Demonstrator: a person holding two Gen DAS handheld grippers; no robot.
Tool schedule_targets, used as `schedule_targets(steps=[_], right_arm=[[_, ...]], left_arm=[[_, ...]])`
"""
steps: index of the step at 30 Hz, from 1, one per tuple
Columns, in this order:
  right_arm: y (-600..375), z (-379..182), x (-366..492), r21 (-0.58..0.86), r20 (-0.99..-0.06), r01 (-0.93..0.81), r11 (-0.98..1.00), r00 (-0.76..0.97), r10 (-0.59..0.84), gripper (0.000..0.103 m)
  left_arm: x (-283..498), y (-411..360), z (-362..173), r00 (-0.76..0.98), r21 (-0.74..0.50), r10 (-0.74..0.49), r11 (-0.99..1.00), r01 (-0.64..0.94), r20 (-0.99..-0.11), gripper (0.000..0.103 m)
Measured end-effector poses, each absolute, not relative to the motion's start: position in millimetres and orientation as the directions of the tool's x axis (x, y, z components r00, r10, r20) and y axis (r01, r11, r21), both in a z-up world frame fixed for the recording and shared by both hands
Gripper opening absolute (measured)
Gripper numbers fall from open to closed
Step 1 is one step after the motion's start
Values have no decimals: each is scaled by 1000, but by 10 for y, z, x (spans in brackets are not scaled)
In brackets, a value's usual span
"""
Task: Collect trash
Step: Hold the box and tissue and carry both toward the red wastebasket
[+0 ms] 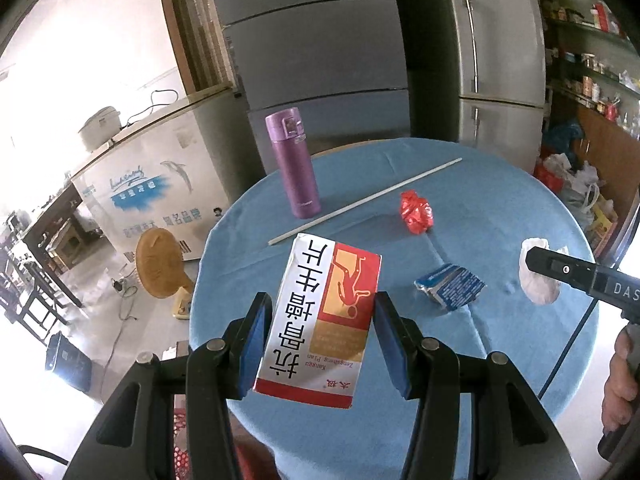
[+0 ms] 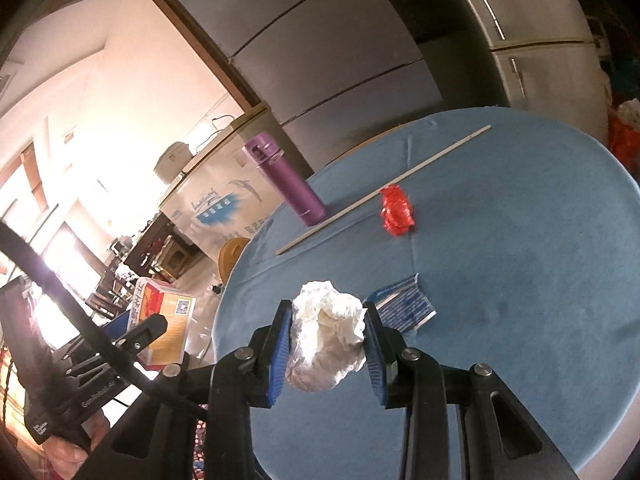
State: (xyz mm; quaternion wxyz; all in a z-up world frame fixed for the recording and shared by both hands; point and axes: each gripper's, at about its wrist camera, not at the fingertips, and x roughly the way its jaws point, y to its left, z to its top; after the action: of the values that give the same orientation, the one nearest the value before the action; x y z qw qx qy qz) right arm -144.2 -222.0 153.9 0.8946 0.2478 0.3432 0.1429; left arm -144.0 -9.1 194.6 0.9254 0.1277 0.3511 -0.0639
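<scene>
Left claw [image 1: 320,336]: pinching flat glossy carton [image 1: 320,320]
Right claw [image 2: 326,344]: pinching crumpled white tissue [image 2: 326,340]
Desk [image 2: 520,260]: round blue cloth; bare toward 3 o'clock

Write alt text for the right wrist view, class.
The right gripper clamps a crumpled white tissue above a round blue table. Behind lie a blue wrapper, red wrapper, thin stick and purple flask.
</scene>
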Motion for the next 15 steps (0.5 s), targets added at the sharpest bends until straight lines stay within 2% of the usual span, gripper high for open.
schedule_targets(steps=[15], right_arm=[[-1843, 1431, -1549, 540, -559, -144, 829, 676, 481, 36]], left_arm=[[-1639, 182, 1772, 747, 218, 42, 966, 139, -664, 54]])
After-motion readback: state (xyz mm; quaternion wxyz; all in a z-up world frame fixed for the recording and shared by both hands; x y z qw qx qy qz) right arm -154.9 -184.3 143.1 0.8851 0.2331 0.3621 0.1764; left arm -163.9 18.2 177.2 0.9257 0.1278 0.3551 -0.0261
